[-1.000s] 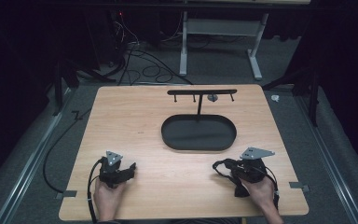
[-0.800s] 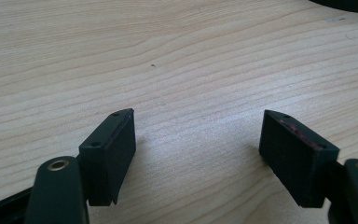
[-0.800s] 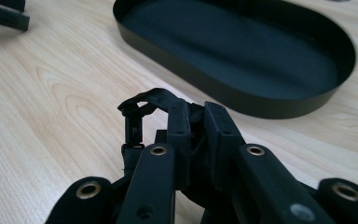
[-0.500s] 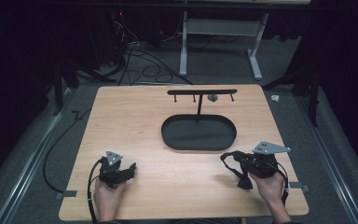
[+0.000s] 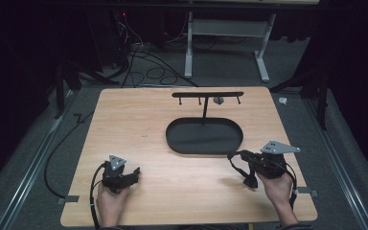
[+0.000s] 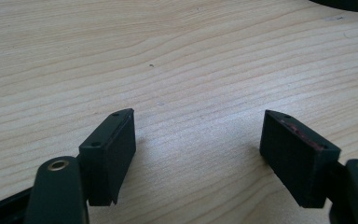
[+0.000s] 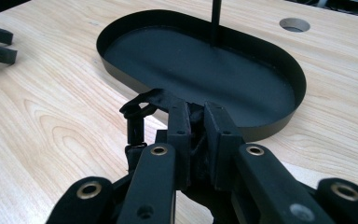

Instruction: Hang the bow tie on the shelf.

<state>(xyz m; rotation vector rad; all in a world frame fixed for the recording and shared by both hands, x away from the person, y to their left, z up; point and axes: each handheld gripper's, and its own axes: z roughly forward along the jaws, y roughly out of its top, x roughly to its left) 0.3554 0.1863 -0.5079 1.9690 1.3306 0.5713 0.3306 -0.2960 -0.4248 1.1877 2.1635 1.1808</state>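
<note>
1. Right gripper: jaws nearly together, clamped on a black strap. Held above the table in the right hand, at the near right.
2. In the right gripper view, the right gripper pinches a bunched part of the strap between its pads. A looped end sticks out to the left of the jaws and hangs down.
3. Left gripper: jaws wide apart, nothing between them. In the left gripper view, the left gripper has bare wood between its pads. It sits low at the near left, in the left hand.
4. Strap is clear of the table and just short of the tray's near right rim.
5. Tray: black, oval, shallow, mid-table. Its inside looks bare in the right gripper view.
6. Stand: a thin post rises from the tray's far side to a bar with small pegs hanging under it.
</note>
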